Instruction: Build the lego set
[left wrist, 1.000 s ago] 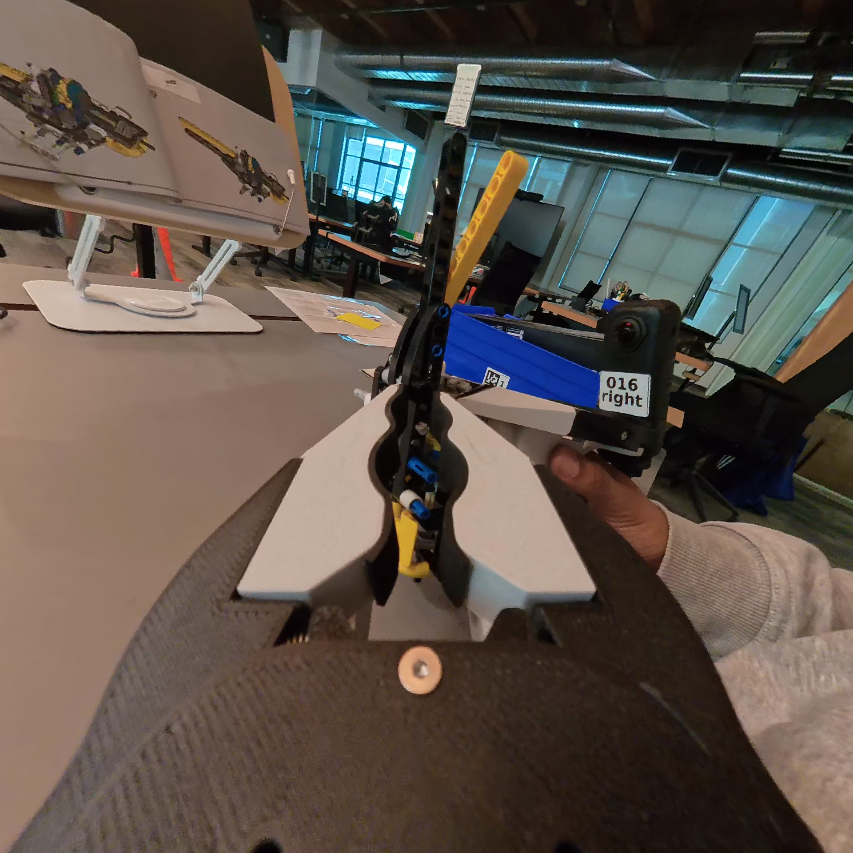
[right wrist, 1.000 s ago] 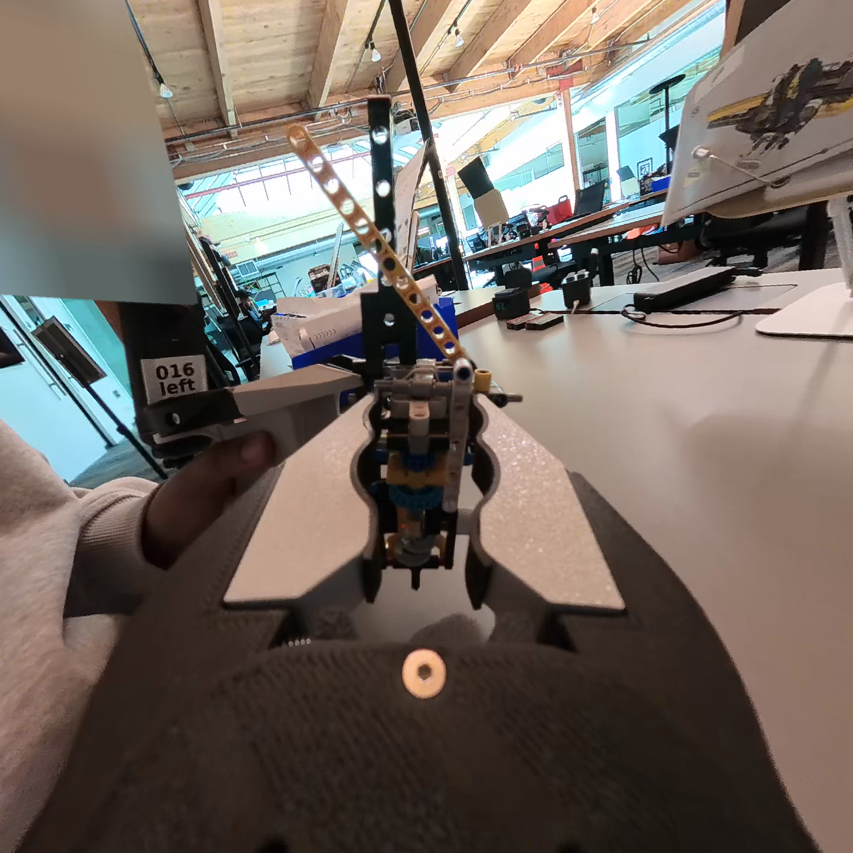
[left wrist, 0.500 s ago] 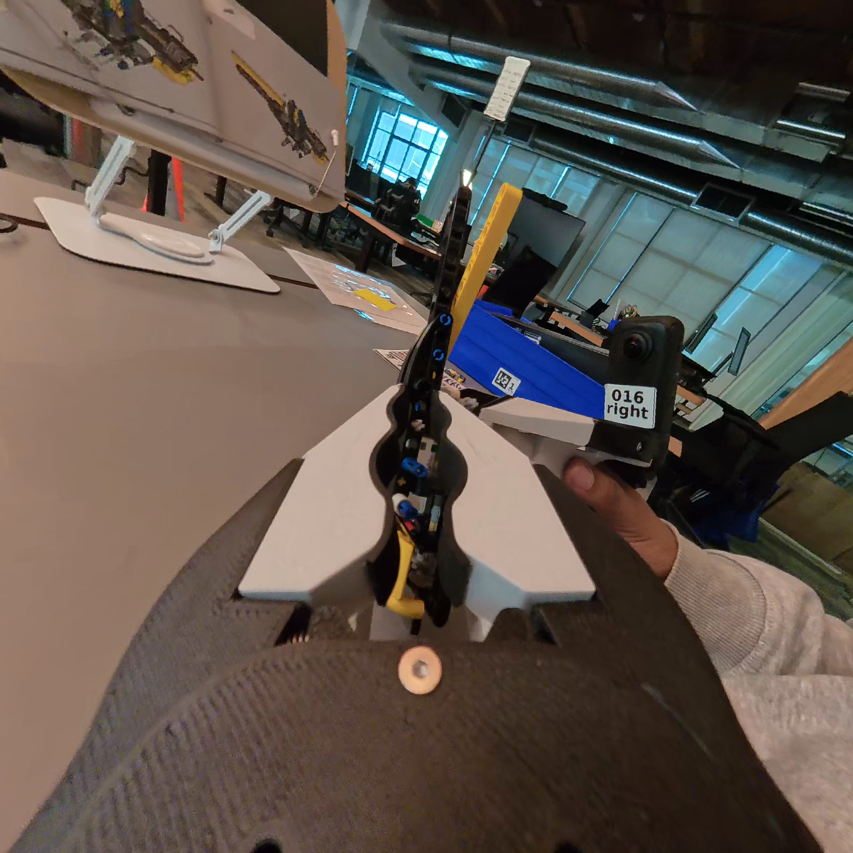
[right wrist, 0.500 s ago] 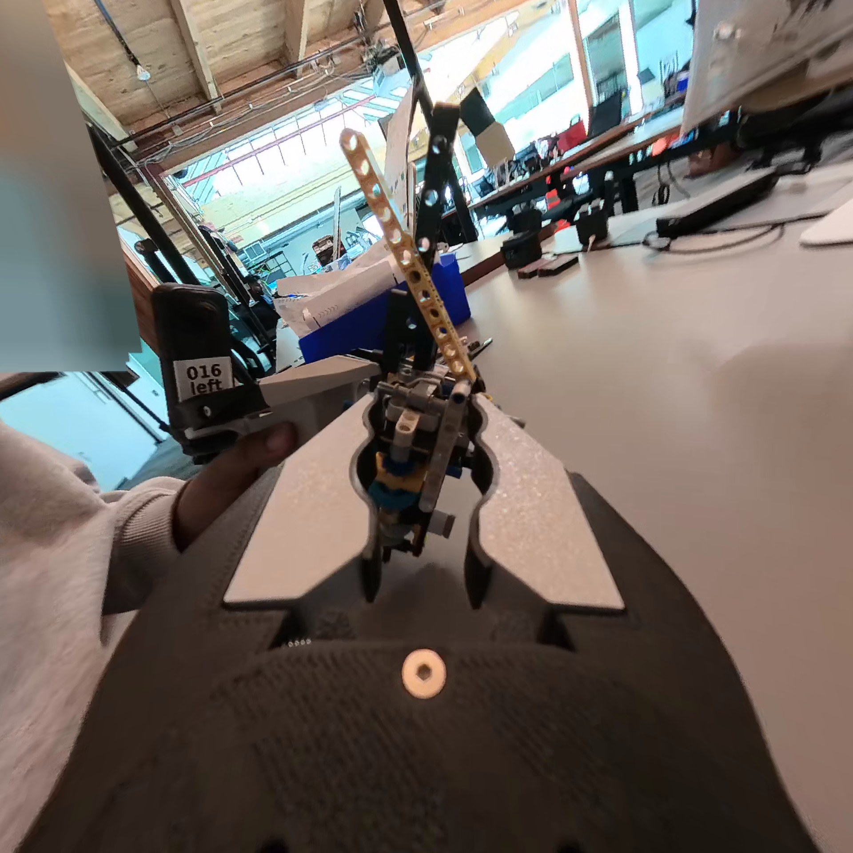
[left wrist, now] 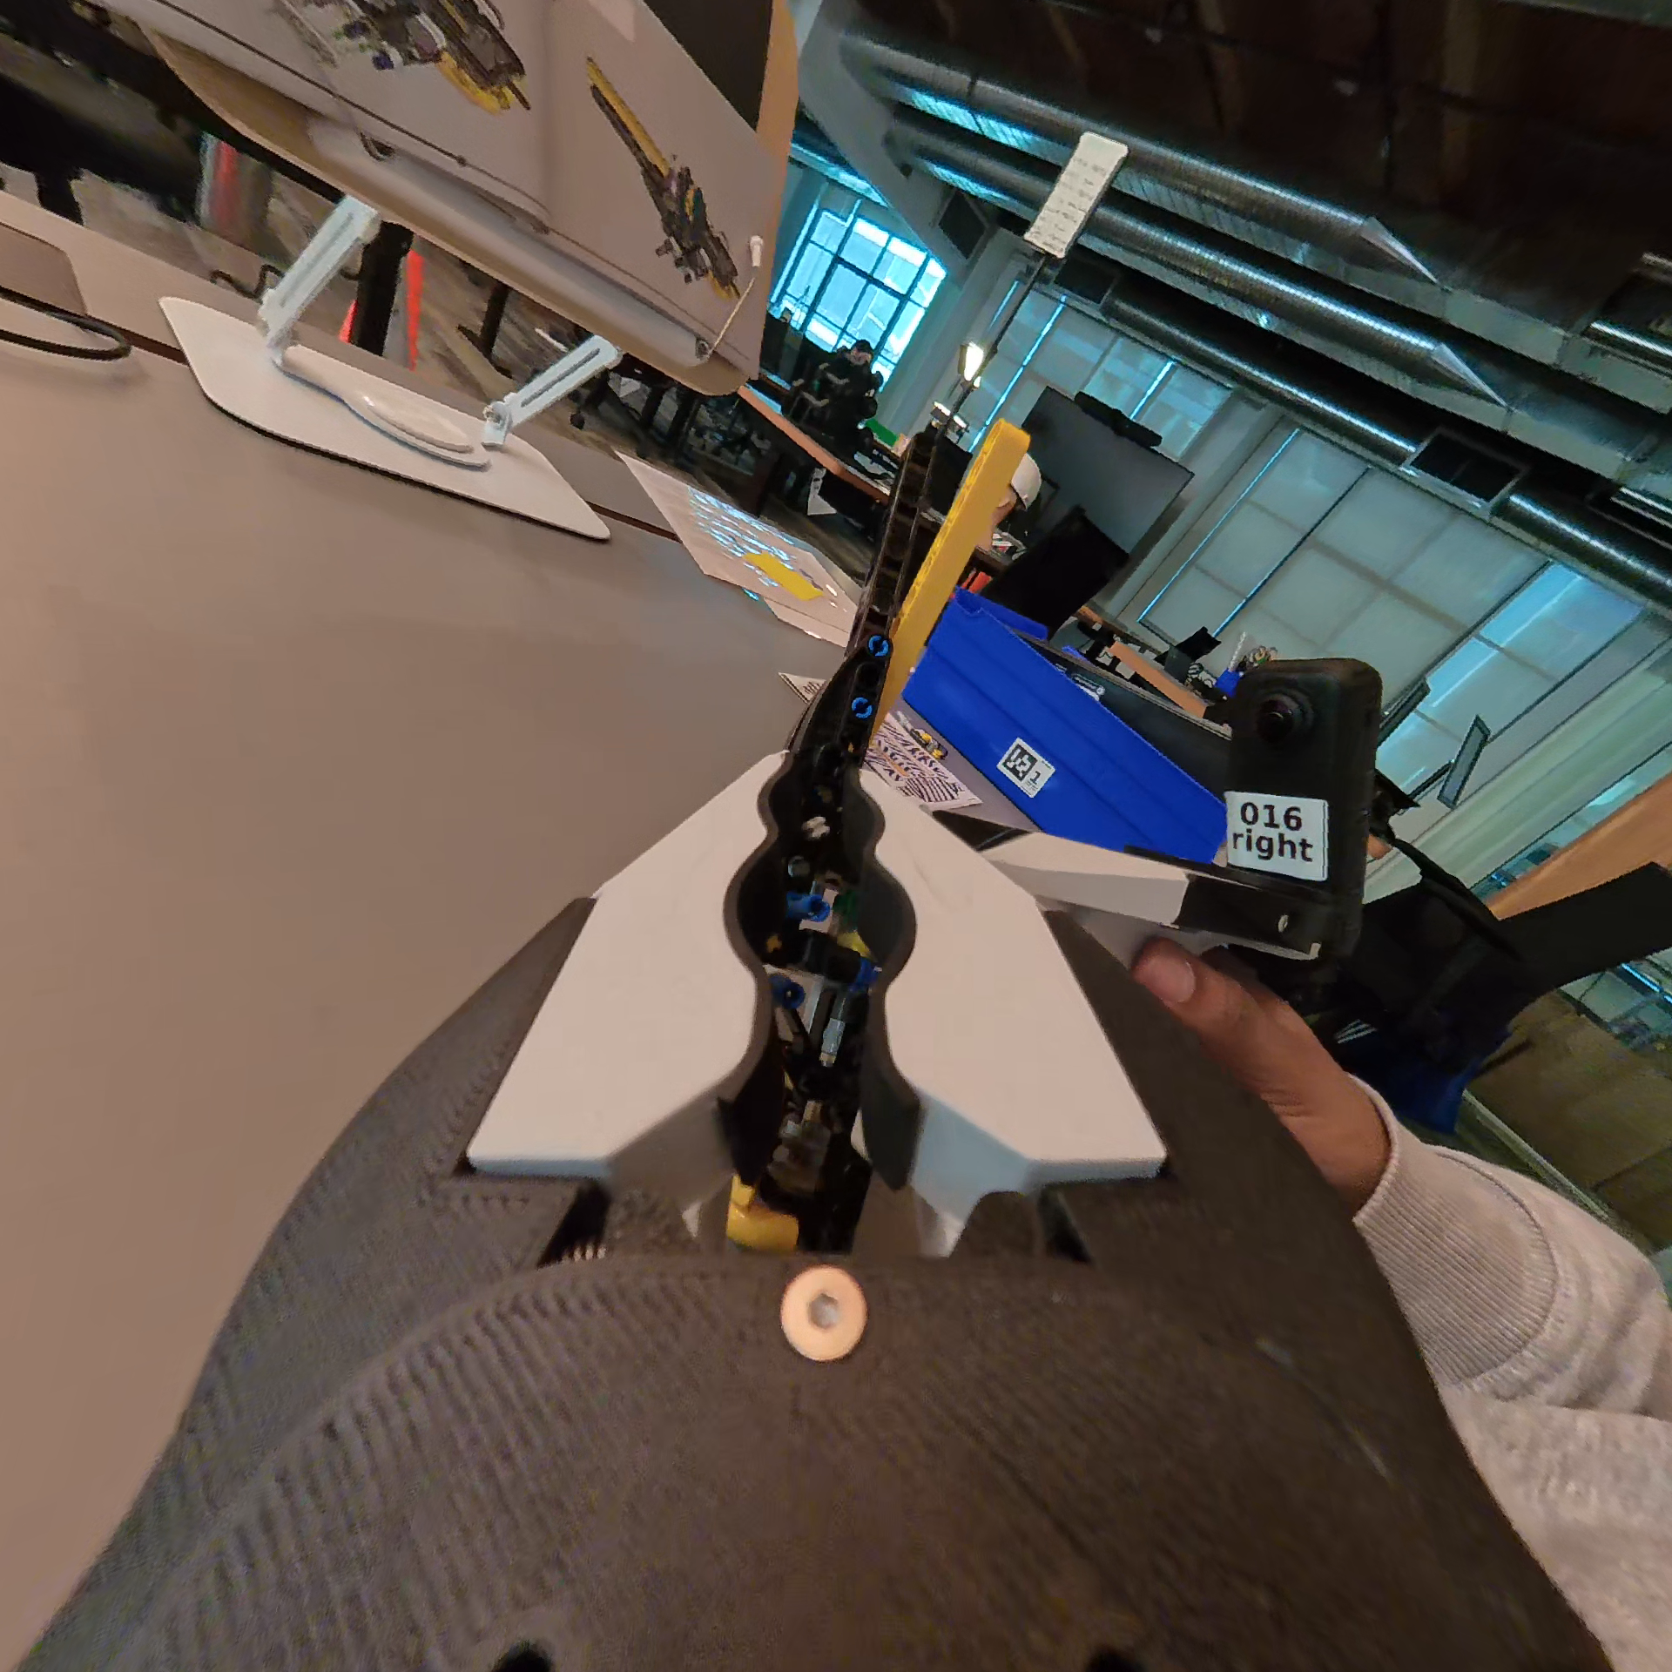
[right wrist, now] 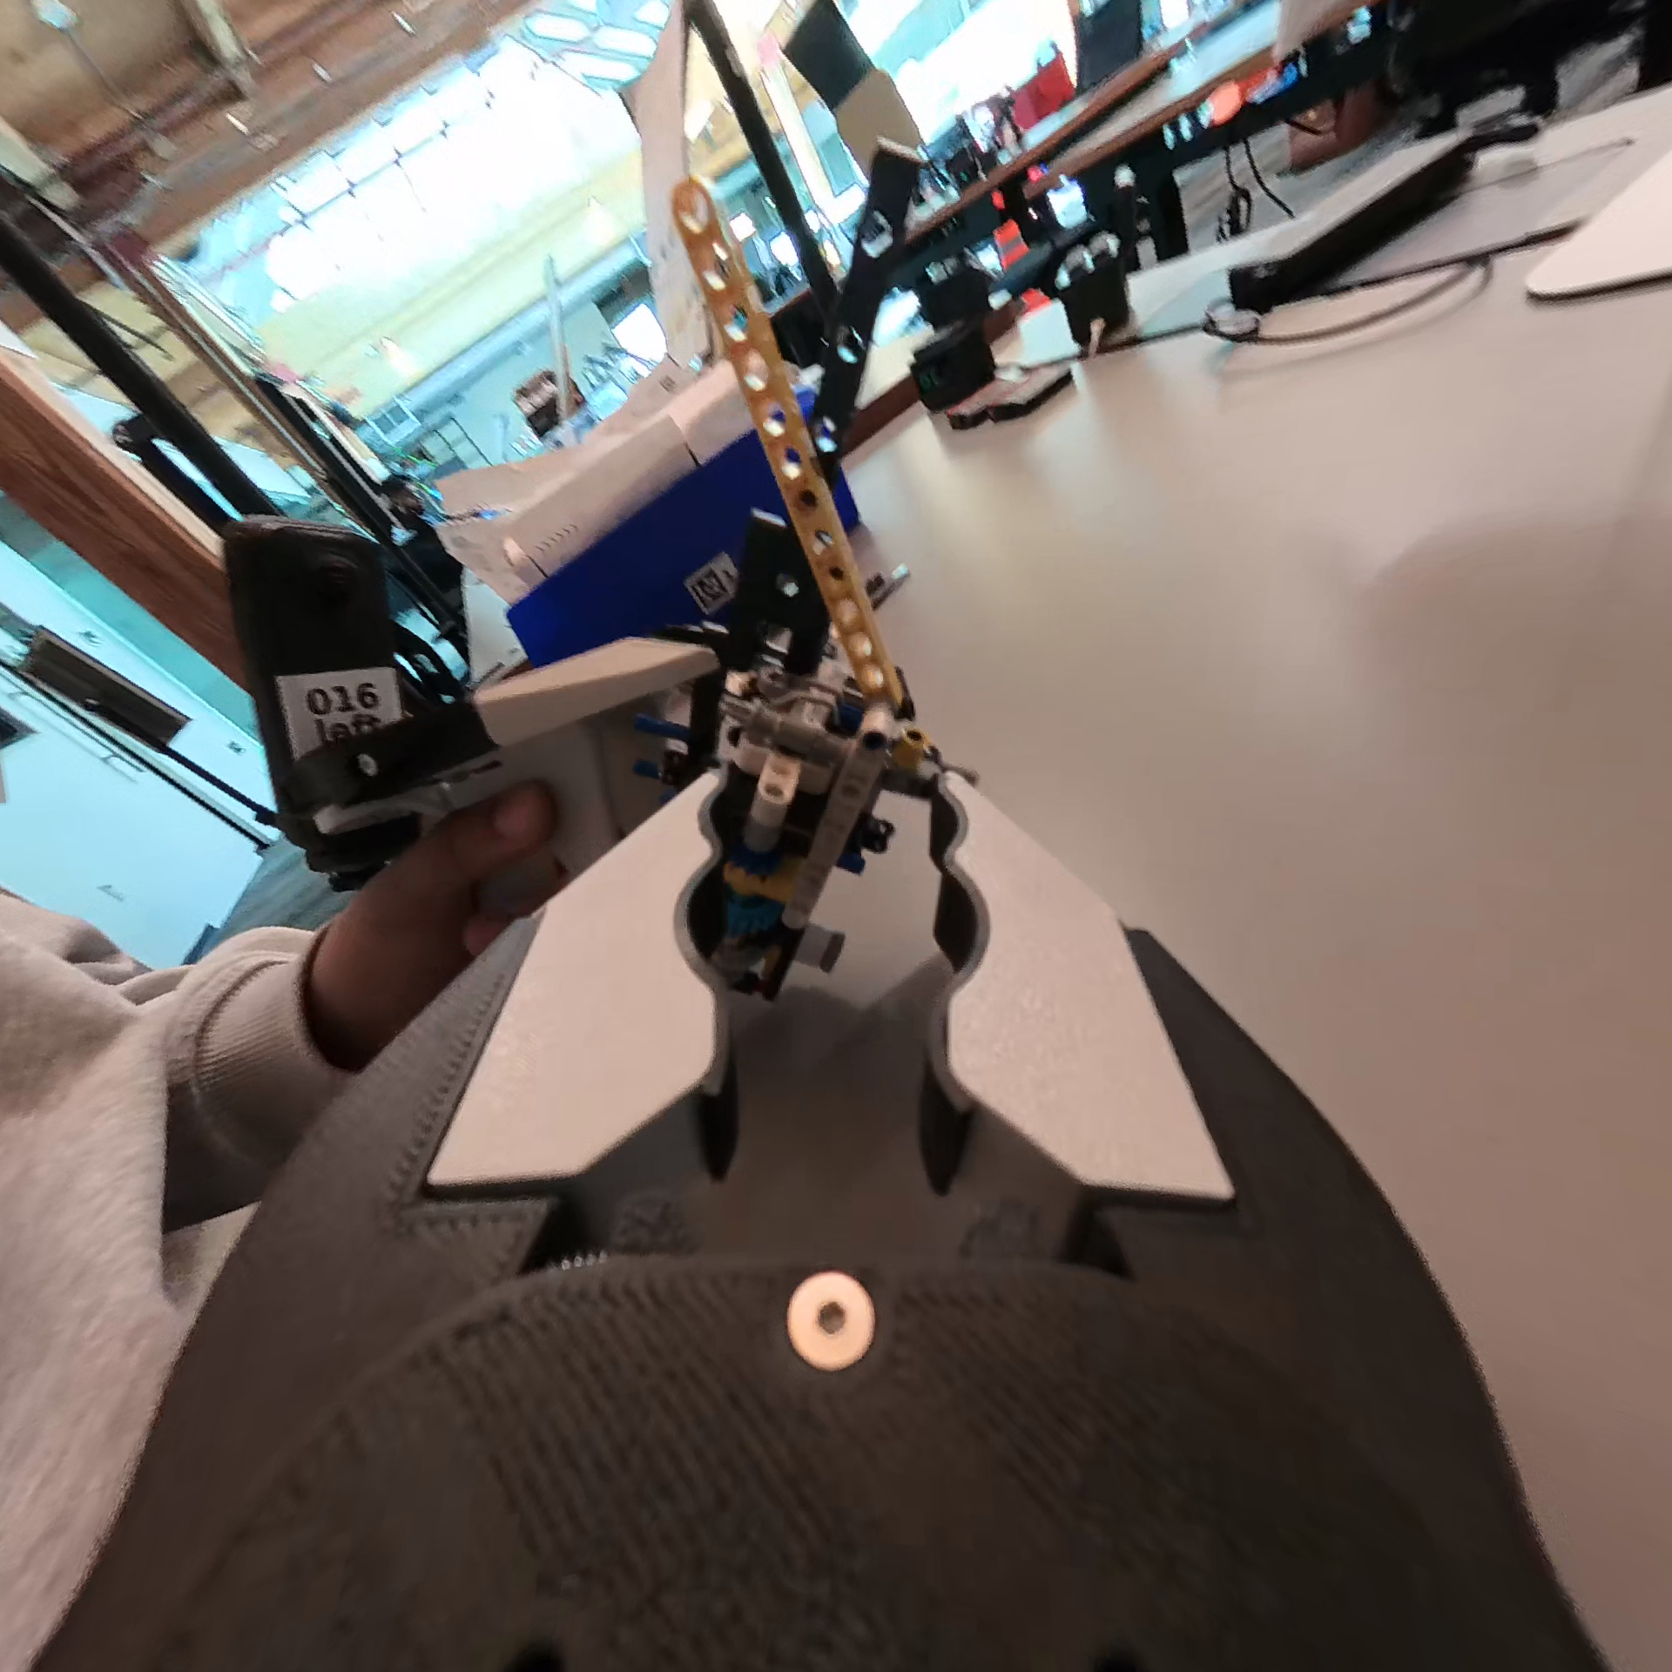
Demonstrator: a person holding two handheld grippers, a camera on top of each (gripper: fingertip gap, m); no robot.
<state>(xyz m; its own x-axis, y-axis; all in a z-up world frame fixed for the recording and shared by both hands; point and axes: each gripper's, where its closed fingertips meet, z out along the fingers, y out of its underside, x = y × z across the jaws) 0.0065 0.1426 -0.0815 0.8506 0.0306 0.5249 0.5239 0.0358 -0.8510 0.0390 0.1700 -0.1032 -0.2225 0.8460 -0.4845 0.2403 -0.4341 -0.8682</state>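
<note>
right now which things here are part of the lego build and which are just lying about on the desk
In use:
- black and yellow lego assembly with long holed beams
- left gripper, shut on it
- right gripper, open around its lower end
- open instruction booklet on a white stand
- blue plastic parts bin

Lying about:
- black cable
- small black boxes

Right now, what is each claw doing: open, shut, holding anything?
Left claw: shut on the black-and-yellow lego beam assembly.
Right claw: open, fingers either side of the assembly's grey geared end, not clamping it.
</note>
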